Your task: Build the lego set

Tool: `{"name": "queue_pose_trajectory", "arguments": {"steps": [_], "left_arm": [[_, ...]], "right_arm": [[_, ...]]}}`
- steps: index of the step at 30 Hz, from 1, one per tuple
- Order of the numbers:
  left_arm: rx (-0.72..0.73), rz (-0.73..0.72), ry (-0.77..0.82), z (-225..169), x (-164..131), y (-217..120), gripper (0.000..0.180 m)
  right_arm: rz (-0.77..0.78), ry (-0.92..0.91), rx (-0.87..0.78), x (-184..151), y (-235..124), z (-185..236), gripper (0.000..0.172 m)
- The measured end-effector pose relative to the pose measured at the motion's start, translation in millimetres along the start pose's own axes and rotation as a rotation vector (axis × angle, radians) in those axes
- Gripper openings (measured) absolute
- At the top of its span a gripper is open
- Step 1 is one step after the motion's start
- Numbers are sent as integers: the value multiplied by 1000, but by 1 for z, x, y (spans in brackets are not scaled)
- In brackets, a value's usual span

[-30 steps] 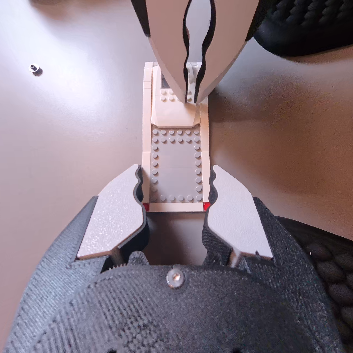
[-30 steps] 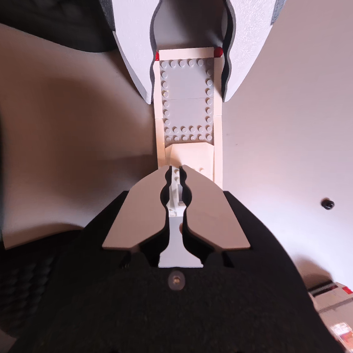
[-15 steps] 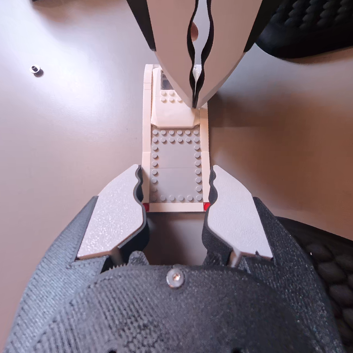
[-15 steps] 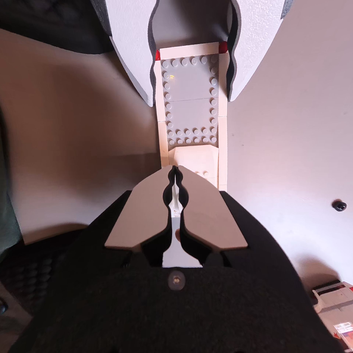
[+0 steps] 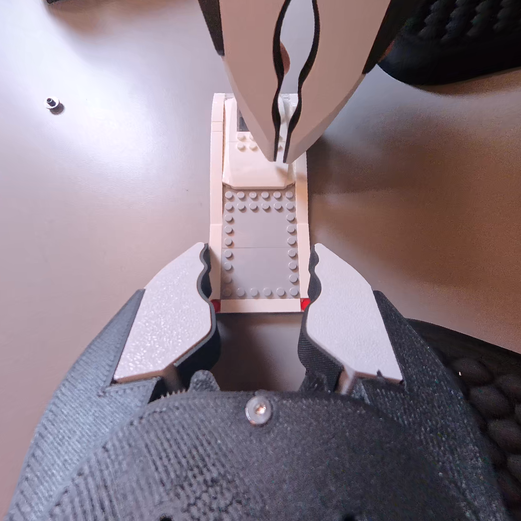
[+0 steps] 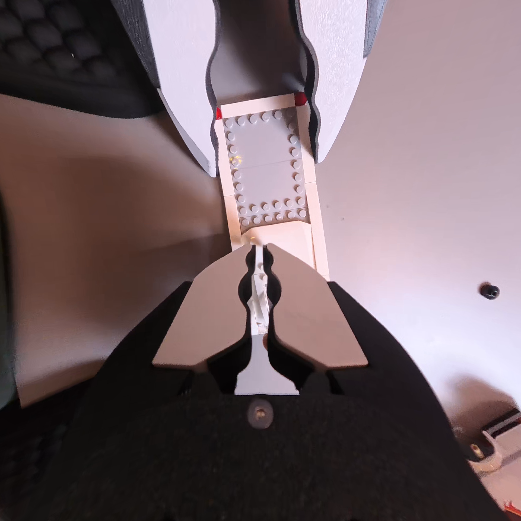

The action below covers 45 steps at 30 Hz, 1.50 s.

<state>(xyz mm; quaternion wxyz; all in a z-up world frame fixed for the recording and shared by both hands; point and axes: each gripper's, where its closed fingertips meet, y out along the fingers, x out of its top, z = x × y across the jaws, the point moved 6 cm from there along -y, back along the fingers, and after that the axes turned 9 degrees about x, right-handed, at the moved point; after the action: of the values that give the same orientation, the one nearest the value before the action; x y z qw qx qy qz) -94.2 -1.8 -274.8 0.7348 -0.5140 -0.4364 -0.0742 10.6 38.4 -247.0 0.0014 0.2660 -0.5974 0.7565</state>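
Compared with a moment back, the right gripper [image 6: 259,248] has its tips parted a sliver again, after they nearly met, and the long model looks a touch skewed in the right wrist view; the left side hasn't budged.

Biggest thing first: the smooth brownish-grey tabletop [image 5: 112,197], glossy with soft glare, fills both views. A black knobbly mat [image 5: 451,33] sits at 1 o'clock in the left wrist view, with more of it at 4 o'clock. Nothing of the room shows beyond that.

Next, the long white-and-grey toy-brick build [image 5: 259,239], flat on the table, runs from centre up to 12 o'clock. It has a grey studded deck and red corner bits at the near end.

The left gripper [image 5: 259,267] has its jaws spread wide to the width of the build, with black wavy pads [image 5: 204,270] hugging both white side walls. My guess is it's bracing the model so it can't slide.

The right gripper comes in from 12 o'clock with its jaws almost closed, pinching a thin white upright brick piece [image 6: 258,298] on the sloped white nose.

Small stuff: a tiny metal screw insert [image 5: 52,103] at 10 o'clock, and loose white brick parts [image 6: 493,451] at 4 o'clock in the right view.
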Motion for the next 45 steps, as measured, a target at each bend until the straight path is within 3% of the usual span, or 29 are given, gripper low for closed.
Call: {"name": "queue_pose_trajectory", "arguments": {"steps": [16, 20, 24, 45], "left_arm": [[-2, -5, 3, 0, 0, 0, 68], [0, -4, 2, 0, -1, 0, 68], [-4, -4, 4, 0, -1, 0, 68], [-2, -5, 4, 0, -1, 0, 68]], "right_arm": [[119, 48, 34, 7, 5, -2, 0], [94, 18, 8, 7, 5, -2, 0], [-41, 94, -60, 9, -3, -19, 0], [28, 121, -49, 9, 5, -24, 0]]}}
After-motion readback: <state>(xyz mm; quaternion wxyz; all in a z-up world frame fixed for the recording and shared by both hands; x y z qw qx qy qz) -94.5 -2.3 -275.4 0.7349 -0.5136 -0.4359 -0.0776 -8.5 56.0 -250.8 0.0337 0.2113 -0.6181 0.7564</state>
